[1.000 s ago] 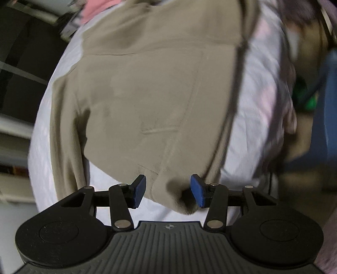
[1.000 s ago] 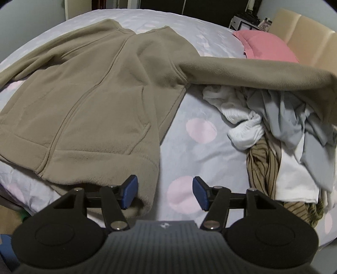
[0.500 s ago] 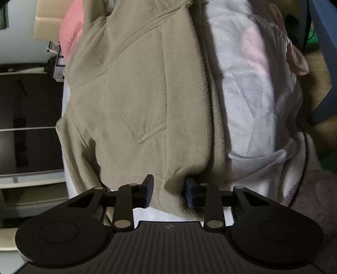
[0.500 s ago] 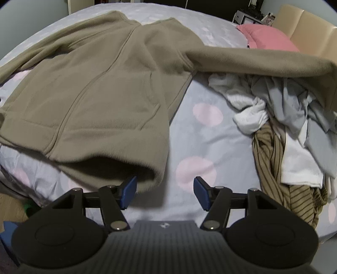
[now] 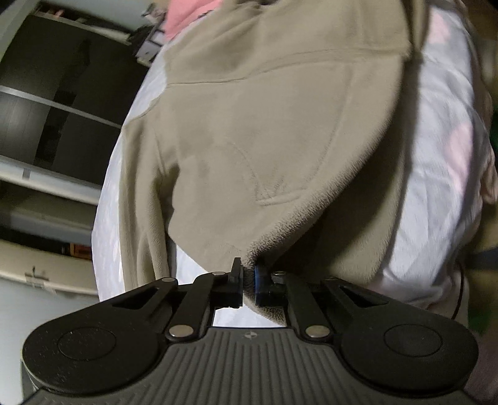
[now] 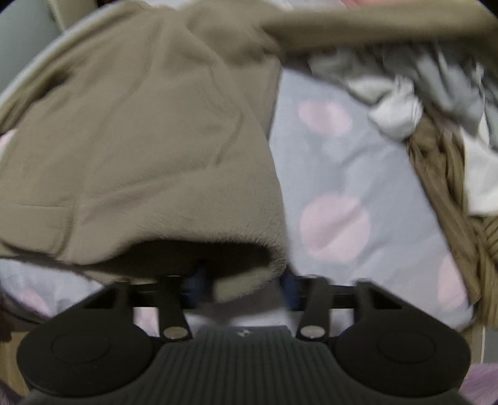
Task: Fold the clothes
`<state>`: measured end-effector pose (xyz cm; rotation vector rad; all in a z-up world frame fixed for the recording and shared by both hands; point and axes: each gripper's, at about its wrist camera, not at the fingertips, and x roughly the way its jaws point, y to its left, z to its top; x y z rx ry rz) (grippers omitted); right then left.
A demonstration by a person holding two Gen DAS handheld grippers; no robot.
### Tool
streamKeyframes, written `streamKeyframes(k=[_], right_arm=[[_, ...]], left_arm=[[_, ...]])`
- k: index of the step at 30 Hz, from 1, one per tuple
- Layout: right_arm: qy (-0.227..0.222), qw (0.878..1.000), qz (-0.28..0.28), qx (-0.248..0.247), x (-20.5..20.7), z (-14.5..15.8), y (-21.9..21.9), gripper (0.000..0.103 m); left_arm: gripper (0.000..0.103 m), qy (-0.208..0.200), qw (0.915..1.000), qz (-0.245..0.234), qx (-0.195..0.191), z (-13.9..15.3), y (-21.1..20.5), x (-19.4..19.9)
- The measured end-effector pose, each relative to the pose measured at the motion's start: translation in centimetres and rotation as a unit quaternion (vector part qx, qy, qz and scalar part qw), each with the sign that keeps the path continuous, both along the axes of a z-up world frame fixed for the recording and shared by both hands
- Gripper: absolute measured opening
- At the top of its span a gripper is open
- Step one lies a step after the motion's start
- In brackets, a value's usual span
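A tan fleece jacket (image 5: 280,140) lies spread on the bed. My left gripper (image 5: 248,285) is shut on the jacket's bottom hem corner and lifts it off the sheet. In the right wrist view the jacket (image 6: 140,140) fills the left half, its hem corner raised and curled. My right gripper (image 6: 239,288) is open, its jaws either side of that hem corner, which hangs between the fingers. This view is blurred by motion.
The bed sheet (image 6: 336,162) is pale grey with pink dots. A pile of other clothes (image 6: 435,109) lies at the right, with a tan sleeve across its top. A pink pillow (image 5: 186,15) and dark shelves (image 5: 46,140) are behind the bed.
My left gripper has closed on the hem corner and raised it. My right gripper has moved forward so the other hem corner now sits between its open fingers.
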<state>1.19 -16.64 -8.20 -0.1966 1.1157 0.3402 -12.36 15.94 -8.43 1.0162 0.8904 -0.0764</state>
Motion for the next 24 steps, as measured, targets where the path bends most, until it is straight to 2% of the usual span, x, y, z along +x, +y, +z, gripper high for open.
streamKeyframes(k=[2,5,7,10,13,15,16,19,22,24], right_arm=[[-0.01,1.0,-0.012,0.008,-0.1,0.5,-0.2,0.009],[-0.053,0.999,-0.003,0.002,-0.8,3.5,-0.7,0.007],[-0.088,0.996,0.008,-0.009,-1.3,6.1,-1.1,0.007],[-0.139,0.99,0.019,-0.012,-1.8,11.2,-2.4,0.006],[-0.214,0.974,0.042,-0.054,-3.0,16.0,-3.2,0.006],[-0.239,0.965,0.063,-0.091,-3.9,17.8,-3.6,0.006],[-0.231,0.963,0.087,-0.11,-4.5,17.5,-3.5,0.006],[-0.206,0.951,0.157,-0.167,-6.0,16.6,-3.2,0.006],[-0.161,0.934,0.239,-0.213,-8.0,13.5,-2.4,0.005],[-0.126,0.915,0.3,-0.239,-9.5,10.7,-1.8,0.006]], left_arm=[[0.004,-0.019,0.999,0.025,-0.03,1.6,0.5,0.3],[0.004,-0.059,0.9896,0.083,-0.102,5.9,1.6,1.0],[0.004,-0.089,0.9754,0.121,-0.161,9.4,2.5,0.8],[0.004,-0.123,0.949,0.162,-0.241,14.3,3.9,-0.2],[0.003,-0.118,0.9355,0.185,-0.277,16.9,5.0,-1.6],[0.003,-0.091,0.9385,0.189,-0.274,16.7,4.7,-2.1],[0.003,-0.078,0.9399,0.191,-0.272,16.6,4.6,-2.4],[0.003,-0.019,0.9513,0.188,-0.244,14.1,3.6,-2.8],[0.003,0.042,0.9608,0.177,-0.209,11.3,2.4,-3.3],[0.003,0.078,0.9707,0.148,-0.172,9.3,1.6,-3.6]])
